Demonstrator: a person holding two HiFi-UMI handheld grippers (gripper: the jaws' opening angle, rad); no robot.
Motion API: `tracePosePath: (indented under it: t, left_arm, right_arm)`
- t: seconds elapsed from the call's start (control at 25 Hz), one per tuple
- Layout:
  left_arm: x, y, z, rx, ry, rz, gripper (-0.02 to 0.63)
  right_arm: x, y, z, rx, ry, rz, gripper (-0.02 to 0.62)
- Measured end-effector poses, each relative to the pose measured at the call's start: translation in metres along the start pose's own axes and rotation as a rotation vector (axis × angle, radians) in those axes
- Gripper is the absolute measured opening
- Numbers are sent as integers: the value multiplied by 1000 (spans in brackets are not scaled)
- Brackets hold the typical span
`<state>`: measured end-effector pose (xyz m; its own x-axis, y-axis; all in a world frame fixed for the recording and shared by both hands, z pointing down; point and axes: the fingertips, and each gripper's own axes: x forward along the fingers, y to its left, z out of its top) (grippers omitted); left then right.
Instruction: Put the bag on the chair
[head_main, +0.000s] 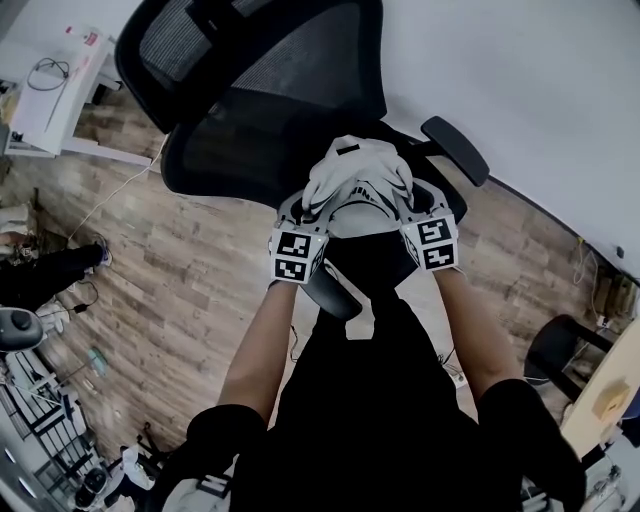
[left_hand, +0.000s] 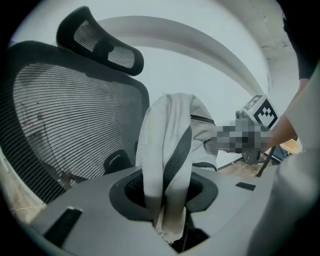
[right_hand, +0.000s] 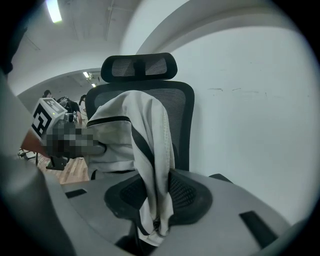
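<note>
- My left gripper (left_hand: 167, 227) pinches a fold of the white, black-striped bag (left_hand: 165, 145).
- My right gripper (right_hand: 154, 225) pinches another fold.
- The bag hangs just near of the black mesh chair (head_main: 250, 150) back.

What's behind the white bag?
The black mesh chair back stands behind the white bag, with its headrest higher up. The bag covers most of that back; only its top and right edge show.
</note>
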<state>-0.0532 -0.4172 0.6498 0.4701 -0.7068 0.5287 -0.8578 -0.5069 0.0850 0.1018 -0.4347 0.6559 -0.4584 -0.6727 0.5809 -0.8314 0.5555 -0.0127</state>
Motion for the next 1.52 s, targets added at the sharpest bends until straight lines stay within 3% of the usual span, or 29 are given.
tracePosePath:
  t: [0.08, 0.16, 0.24, 0.36, 0.6, 0.92, 1.08, 1.28, 1.4, 1.52]
  left_arm:
    - [3, -3, 0, -2, 0, -24, 169]
    - [3, -7, -1, -4, 8, -58, 258]
    - [-2, -7, -2, -3, 10, -66, 294]
    - [-17, -1, -2, -11, -4, -29, 331]
    - [-47, 1, 13, -38, -64, 9, 345]
    - [-92, -25, 72, 5, -216, -7, 344]
    - [-115, -29, 97, 21, -274, -8, 328]
    - [-139, -34, 123, 32, -347, -7, 159]
    - [-146, -39, 135, 30, -374, -14, 48]
    - [-144, -44, 136, 28, -371, -26, 23]
  right_arm:
    - [-2, -2, -2, 1, 4, 4, 119]
    - [-4, -2, -2, 11, 0, 18, 188]
    - [-9, -2, -3, 20, -4, 20, 262]
    - [-21, -3, -3, 16, -22, -3, 298]
    - [-54, 3, 6, 32, -70, -40, 316]
    - [-99, 36, 65, -18, -188, -9, 312]
    - [-111, 47, 88, -56, -249, -10, 237]
    - [-127, 54, 109, -56, -321, -15, 52]
    - [-131, 58, 111, -58, -335, -6, 23]
    - [-136, 58, 114, -58, -344, -10, 21]
